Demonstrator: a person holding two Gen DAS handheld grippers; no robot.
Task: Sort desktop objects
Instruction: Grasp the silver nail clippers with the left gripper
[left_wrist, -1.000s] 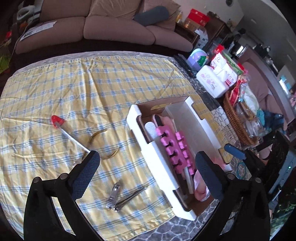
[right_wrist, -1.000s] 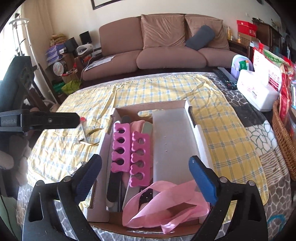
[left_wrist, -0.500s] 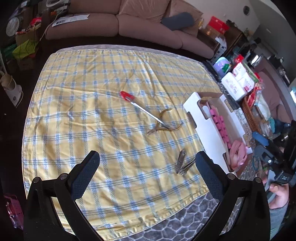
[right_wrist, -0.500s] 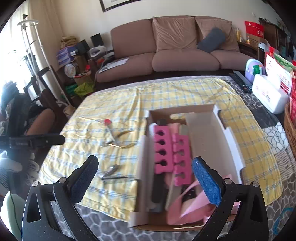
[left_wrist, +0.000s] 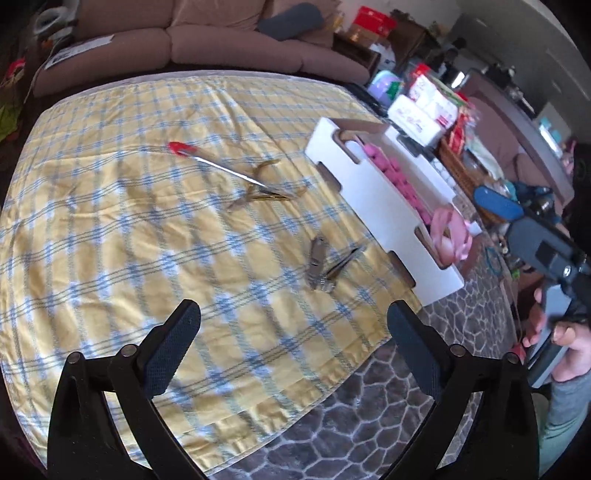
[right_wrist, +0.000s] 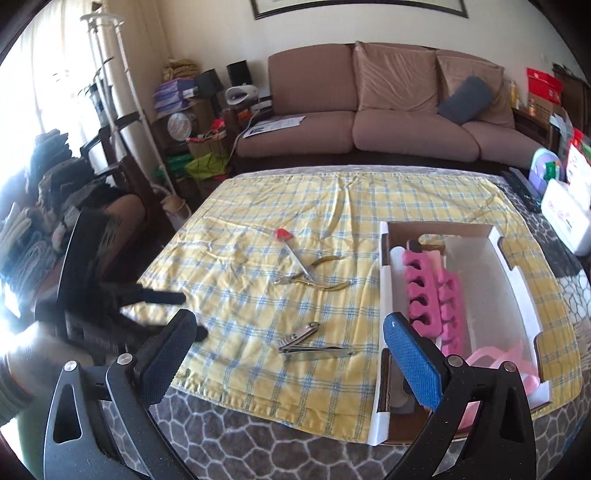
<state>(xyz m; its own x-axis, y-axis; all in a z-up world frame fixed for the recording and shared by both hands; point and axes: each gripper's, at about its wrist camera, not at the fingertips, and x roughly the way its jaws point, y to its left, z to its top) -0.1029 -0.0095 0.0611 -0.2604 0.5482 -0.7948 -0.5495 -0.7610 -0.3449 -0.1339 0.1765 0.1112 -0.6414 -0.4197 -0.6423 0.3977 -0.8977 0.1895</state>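
On the yellow checked cloth (right_wrist: 258, 229) lie a nail clipper (right_wrist: 300, 336) with a thin metal tool (right_wrist: 325, 351) beside it, gold cuticle nippers (right_wrist: 317, 281) and a red-tipped metal stick (right_wrist: 293, 250). The same items show in the left wrist view: clipper (left_wrist: 317, 258), nippers (left_wrist: 262, 190), stick (left_wrist: 218, 164). A white cardboard box (right_wrist: 384, 295) holds pink toe separators (right_wrist: 430, 295), nail files and a pink ribbon (right_wrist: 498, 363). My left gripper (left_wrist: 291, 350) is open and empty over the cloth's front edge. My right gripper (right_wrist: 288, 363) is open and empty, in front of the clipper.
The cloth covers a grey stone-pattern table cover (right_wrist: 295, 454). A white tissue pack (right_wrist: 565, 218), remote (right_wrist: 522, 188) and wicker basket (left_wrist: 458, 166) crowd the right side. A brown sofa (right_wrist: 388, 122) stands behind the table.
Both grippers have pulled back and away from the box toward the table's front. The left view swung left then back right; the right view now shows the loose tools on the cloth.
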